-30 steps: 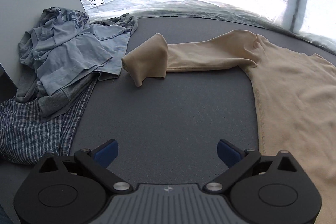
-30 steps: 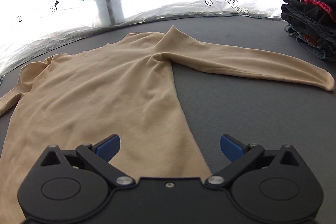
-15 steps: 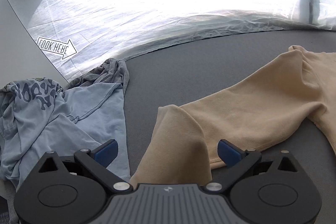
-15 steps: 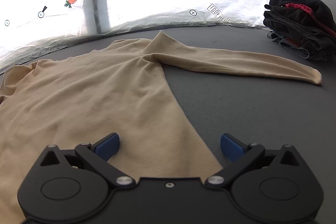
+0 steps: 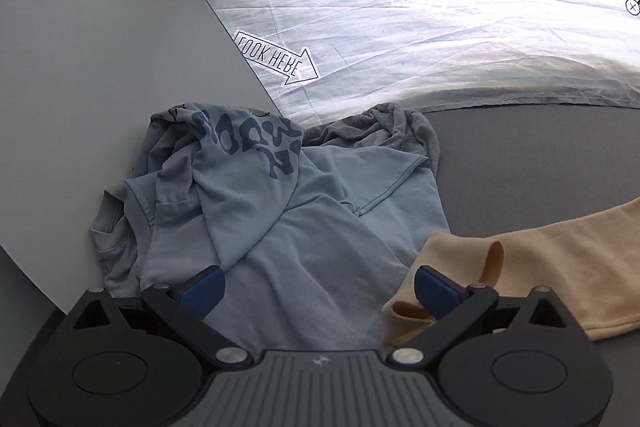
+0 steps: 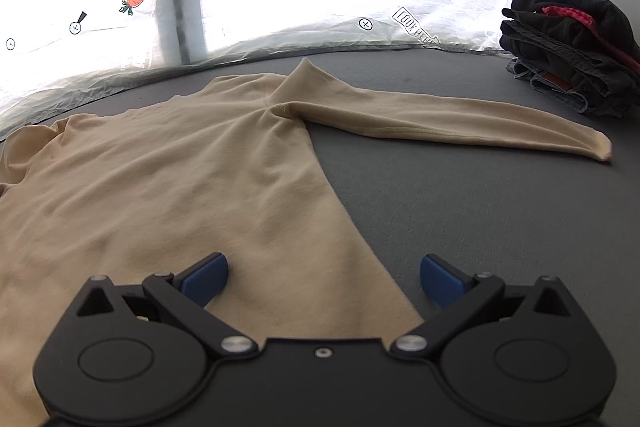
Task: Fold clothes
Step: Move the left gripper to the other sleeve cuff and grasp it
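Observation:
A beige long-sleeved top (image 6: 160,187) lies spread flat on the dark grey table, its right sleeve (image 6: 460,123) stretched out to the right. My right gripper (image 6: 324,277) hovers open over the top's lower right edge. In the left wrist view the other sleeve (image 5: 540,267) lies crumpled, its cuff folded over by the right blue fingertip (image 5: 434,291). My left gripper (image 5: 318,291) is open above a light blue T-shirt (image 5: 300,227), holding nothing.
A pile of unfolded clothes with a grey garment (image 5: 384,127) leans against a white wall panel (image 5: 100,87) at the left. A stack of folded dark clothes (image 6: 572,51) sits at the far right. A white sheet (image 5: 440,27) hangs behind the table.
The left gripper has swung left and forward, from facing the beige sleeve cuff to standing over the blue T-shirt pile. The right gripper has crept slightly forward over the top.

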